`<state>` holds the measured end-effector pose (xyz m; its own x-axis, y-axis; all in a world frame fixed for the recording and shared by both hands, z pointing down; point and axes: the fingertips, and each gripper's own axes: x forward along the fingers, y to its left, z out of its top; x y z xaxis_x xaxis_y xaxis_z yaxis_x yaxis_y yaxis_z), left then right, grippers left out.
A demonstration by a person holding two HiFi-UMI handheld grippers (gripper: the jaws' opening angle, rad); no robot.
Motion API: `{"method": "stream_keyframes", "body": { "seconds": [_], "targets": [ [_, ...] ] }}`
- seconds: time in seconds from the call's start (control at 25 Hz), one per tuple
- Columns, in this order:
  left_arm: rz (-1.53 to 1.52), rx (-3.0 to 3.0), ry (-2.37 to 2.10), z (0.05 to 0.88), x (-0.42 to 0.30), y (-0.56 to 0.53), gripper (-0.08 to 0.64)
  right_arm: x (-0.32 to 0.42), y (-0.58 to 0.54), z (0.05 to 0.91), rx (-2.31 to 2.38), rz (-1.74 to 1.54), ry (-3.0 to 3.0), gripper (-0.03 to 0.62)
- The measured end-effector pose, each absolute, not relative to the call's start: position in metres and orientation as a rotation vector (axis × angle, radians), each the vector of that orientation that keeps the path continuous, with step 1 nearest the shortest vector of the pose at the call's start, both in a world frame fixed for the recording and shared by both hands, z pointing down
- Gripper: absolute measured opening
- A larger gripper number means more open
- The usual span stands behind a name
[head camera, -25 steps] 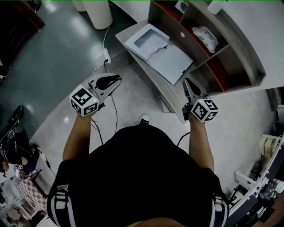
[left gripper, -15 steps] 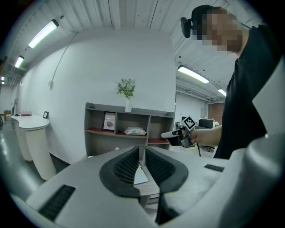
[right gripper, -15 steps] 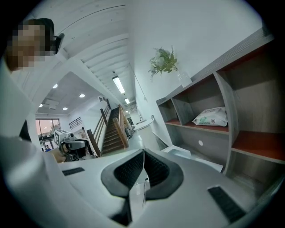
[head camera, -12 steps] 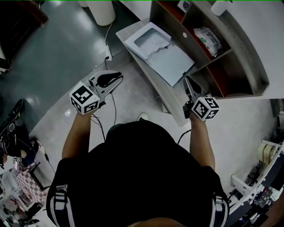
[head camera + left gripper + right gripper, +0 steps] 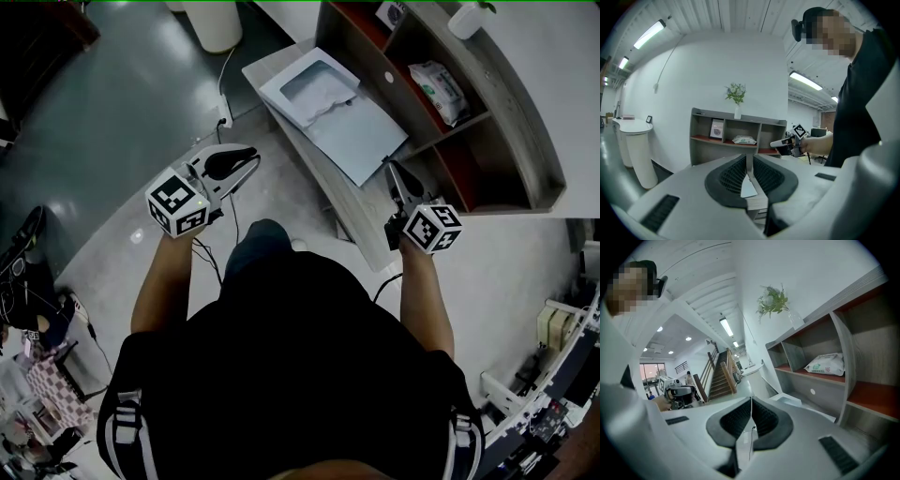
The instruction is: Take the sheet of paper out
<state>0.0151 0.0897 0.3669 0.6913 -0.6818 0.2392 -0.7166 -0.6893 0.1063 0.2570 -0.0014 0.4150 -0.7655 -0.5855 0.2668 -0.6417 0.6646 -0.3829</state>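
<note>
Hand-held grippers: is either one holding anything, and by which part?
Nothing is held. The left hand-held gripper and right hand-held gripper are both shut and empty; the pale paper sheet lies untouched on the grey desk.

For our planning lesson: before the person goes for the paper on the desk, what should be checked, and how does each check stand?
1. Right gripper empty: ok.
2. Right gripper open for a grasp: not ok, jaws together.
3. Left gripper empty: ok, jaws together.
4. Paper in view on the desk: ok.
5. Paper free of the white envelope: cannot tell.
6. Left gripper near the desk: not ok, off to its side.
</note>
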Motion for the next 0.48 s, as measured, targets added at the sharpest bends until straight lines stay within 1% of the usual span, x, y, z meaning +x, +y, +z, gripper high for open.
{"method": "stream_keyframes", "body": {
  "seconds": [0.48],
  "targets": [
    [0.283,2.743,-1.108,0.369,-0.005,0.056,0.055,0.264,-0.024,0.406,1.129,0.685,-2.741,0.015]
  ]
}}
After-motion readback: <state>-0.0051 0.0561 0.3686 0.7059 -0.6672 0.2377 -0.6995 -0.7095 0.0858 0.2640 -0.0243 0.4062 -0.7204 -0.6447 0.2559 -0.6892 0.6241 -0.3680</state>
